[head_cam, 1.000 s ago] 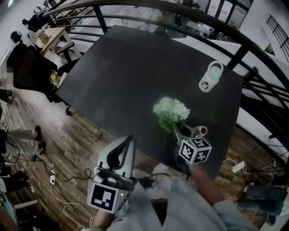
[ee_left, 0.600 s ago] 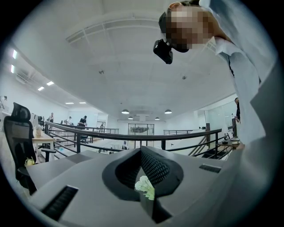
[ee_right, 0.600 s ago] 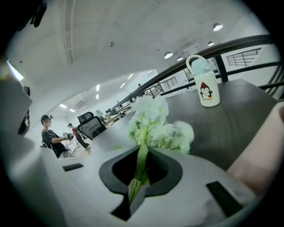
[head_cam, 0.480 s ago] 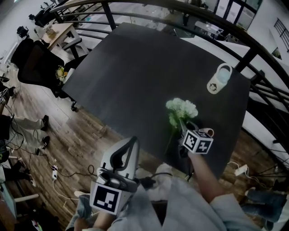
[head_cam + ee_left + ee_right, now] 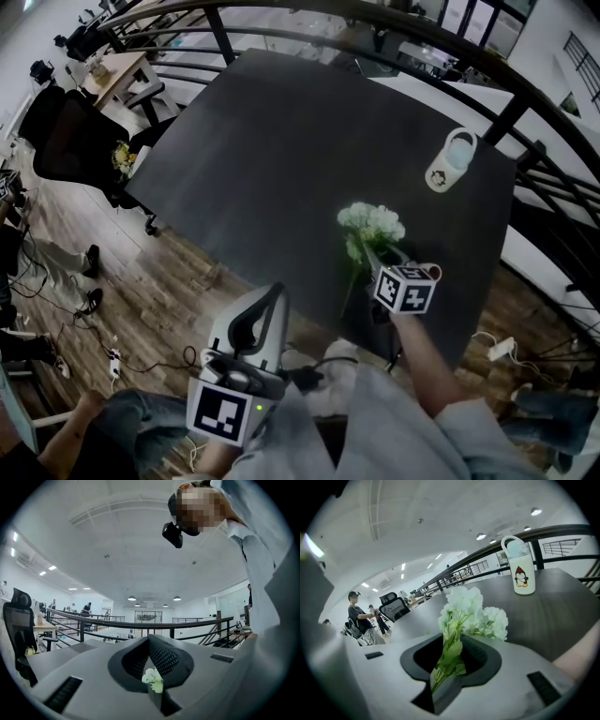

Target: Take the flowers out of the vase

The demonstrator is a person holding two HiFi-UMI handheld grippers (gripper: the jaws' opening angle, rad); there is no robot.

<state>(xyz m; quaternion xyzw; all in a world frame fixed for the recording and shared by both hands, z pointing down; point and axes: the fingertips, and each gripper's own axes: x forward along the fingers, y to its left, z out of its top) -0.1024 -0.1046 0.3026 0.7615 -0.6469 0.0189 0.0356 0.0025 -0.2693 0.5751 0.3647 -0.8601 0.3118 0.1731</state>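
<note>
A bunch of white flowers [image 5: 372, 223] with green stems lies low over the dark table [image 5: 281, 141] near its front right part. My right gripper [image 5: 373, 258] is at the stems just behind the blossoms. In the right gripper view the flowers [image 5: 468, 609] rise from between the jaws of that gripper [image 5: 449, 665]. The jaws are opening, and the stems sit loosely in the gap. My left gripper [image 5: 270, 292] hangs off the table's front edge over the floor, with nothing in it. Through its jaws [image 5: 149, 641] the flowers [image 5: 153, 678] show far off. I cannot make out a vase.
A white bottle with a penguin print [image 5: 448, 159] [image 5: 519, 566] stands at the table's far right. A dark railing [image 5: 525, 94] curves behind the table. A black office chair [image 5: 66, 131] is at the left, and a person's legs [image 5: 112, 431] at the lower left.
The right gripper's marker cube closed in on the blossoms and sank, then held still. A person's legs came into the lower left corner. My left gripper stayed put.
</note>
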